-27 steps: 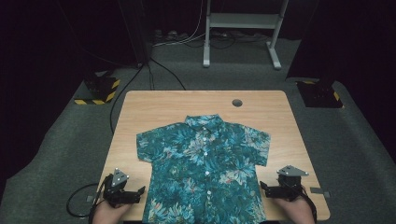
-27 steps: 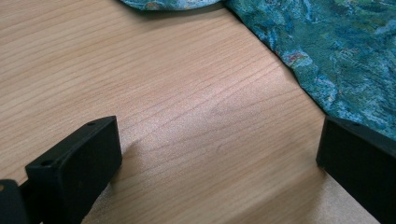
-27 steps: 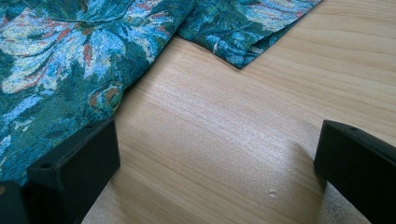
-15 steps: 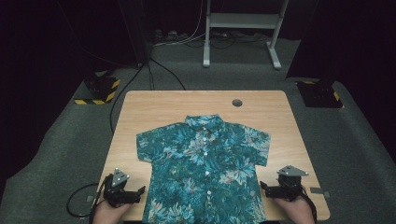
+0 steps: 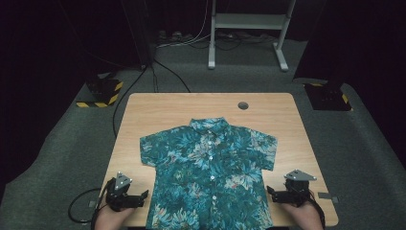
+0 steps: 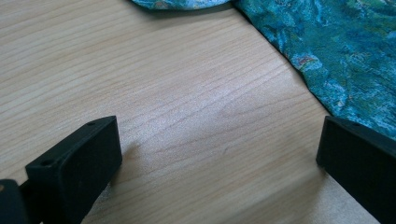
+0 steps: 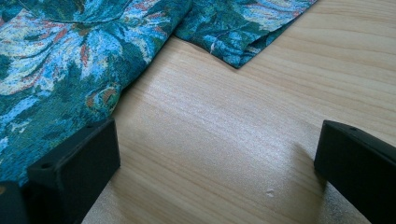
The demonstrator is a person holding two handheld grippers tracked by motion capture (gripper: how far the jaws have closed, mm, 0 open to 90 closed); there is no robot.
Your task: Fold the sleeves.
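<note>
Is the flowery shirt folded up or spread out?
Spread out. The shirt lies flat on the table, buttoned front up, both short sleeves sticking out sideways.

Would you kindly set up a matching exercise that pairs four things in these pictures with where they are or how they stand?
Things:
1. shirt
2. left tool
3. right tool
4. round hole

Places or states:
A. in the table top, near its far edge
B. open, beside the shirt's right hem
C. spread flat, buttoned, collar away from the person
D. open, beside the shirt's left hem

Pairs: 1-C, 2-D, 3-B, 4-A
</note>
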